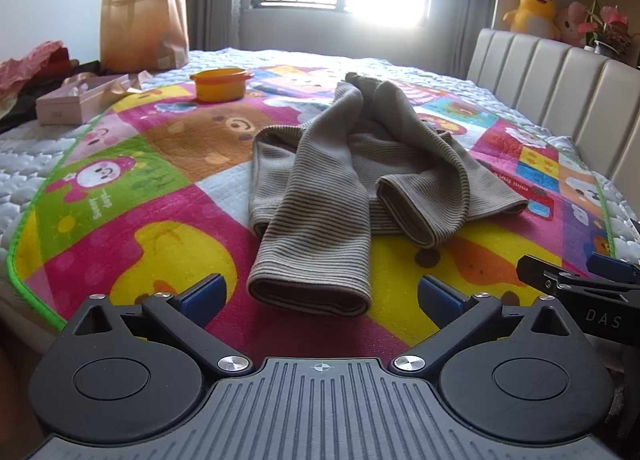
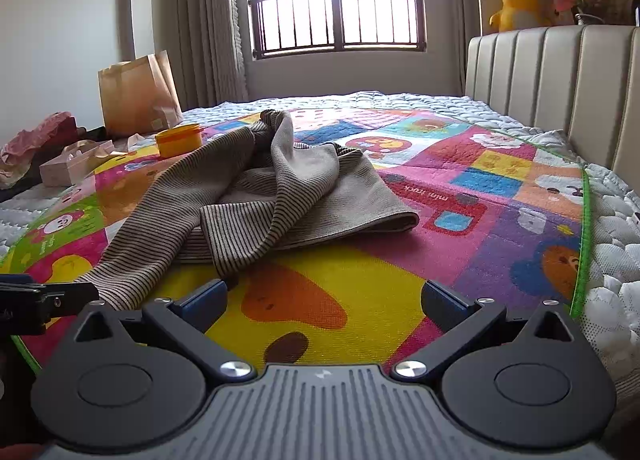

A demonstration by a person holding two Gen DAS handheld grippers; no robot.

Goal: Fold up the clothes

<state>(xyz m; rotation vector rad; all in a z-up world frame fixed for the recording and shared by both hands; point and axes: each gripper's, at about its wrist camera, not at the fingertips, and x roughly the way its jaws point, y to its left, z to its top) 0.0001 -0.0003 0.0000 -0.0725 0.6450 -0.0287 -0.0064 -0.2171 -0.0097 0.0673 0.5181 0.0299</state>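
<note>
A brown striped long-sleeved garment (image 1: 344, 176) lies crumpled on a colourful cartoon mat (image 1: 160, 196) spread over the bed. One sleeve cuff (image 1: 310, 290) points toward my left gripper (image 1: 320, 294), which is open, its blue pads on either side just short of the cuff. In the right wrist view the same garment (image 2: 260, 196) lies ahead and to the left. My right gripper (image 2: 326, 298) is open over the bare mat (image 2: 460, 196), nothing between its fingers. Its tip (image 1: 576, 276) shows at the right edge of the left wrist view.
An orange tub (image 1: 219, 84) stands on the mat beyond the garment. A paper bag (image 1: 144, 30), a pink gift box (image 1: 80, 100) and a pile of clothes (image 1: 28, 68) sit at the far left. The padded headboard (image 1: 560, 80) runs along the right, with plush toys (image 1: 532, 8) above.
</note>
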